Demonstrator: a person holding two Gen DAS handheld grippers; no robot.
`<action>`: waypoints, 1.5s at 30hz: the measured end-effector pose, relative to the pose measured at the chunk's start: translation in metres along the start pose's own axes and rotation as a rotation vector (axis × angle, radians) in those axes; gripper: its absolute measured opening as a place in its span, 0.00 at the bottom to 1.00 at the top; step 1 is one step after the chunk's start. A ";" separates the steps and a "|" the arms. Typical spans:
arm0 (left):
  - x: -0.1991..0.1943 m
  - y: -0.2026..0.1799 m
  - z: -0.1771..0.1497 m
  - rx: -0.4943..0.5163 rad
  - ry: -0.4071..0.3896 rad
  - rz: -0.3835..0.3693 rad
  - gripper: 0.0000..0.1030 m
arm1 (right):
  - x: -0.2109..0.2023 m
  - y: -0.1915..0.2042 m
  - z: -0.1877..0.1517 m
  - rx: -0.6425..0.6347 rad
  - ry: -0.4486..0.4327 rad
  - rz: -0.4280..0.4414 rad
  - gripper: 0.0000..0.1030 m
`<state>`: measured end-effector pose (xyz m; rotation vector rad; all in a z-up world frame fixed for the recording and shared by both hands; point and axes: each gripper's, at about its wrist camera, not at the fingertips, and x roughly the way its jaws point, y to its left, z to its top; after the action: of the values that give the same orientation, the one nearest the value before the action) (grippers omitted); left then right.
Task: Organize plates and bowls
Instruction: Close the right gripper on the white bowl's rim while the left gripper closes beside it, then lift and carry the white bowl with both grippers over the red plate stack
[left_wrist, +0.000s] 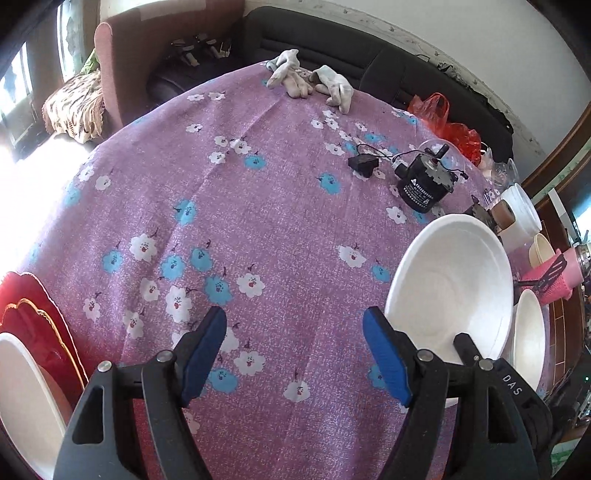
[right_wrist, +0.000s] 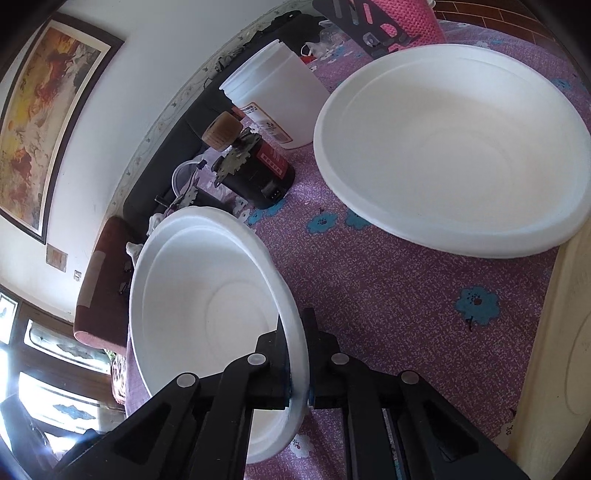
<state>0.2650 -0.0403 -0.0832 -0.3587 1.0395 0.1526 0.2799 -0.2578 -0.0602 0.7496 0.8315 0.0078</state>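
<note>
Two white foam bowls show in your left wrist view, both to the right of your left gripper. Its blue-padded jaws stand wide apart over the purple flowered tablecloth, with nothing between them. The tilted bowl sits just right of the right-hand blue pad, lifted on edge. The second foam bowl lies beyond it, partly hidden. Only this view shows one red plate with a gold-trimmed rim, at the far left of the gripper, and one white dish overlapping it. Only here, too, you see two pale gloves at the cloth's far edge, one black motor and one red plastic bag.

Your right wrist view counts the same two bowls, closer. Your right gripper is clamped on the rim of the tilted bowl, one finger inside the wall and one outside, and the bowl stands on edge to the gripper's left. The second foam bowl rests flat on the cloth, well above and right of the gripper. This view alone shows one framed painting on the wall, one black and red device and one cream-coloured edge at the far right, too close to identify. One white plastic tub appears in both views.
</note>
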 end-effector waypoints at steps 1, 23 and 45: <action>0.001 -0.003 0.000 0.008 0.002 0.004 0.73 | 0.001 0.001 -0.001 -0.002 0.006 0.002 0.07; 0.005 -0.025 0.006 0.019 0.050 -0.234 0.81 | 0.004 0.002 -0.002 0.003 0.025 -0.002 0.07; 0.014 -0.028 -0.005 0.087 0.047 -0.189 0.07 | -0.002 0.001 -0.008 0.017 0.050 0.019 0.07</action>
<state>0.2761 -0.0685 -0.0911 -0.3814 1.0492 -0.0710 0.2738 -0.2530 -0.0618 0.7760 0.8734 0.0367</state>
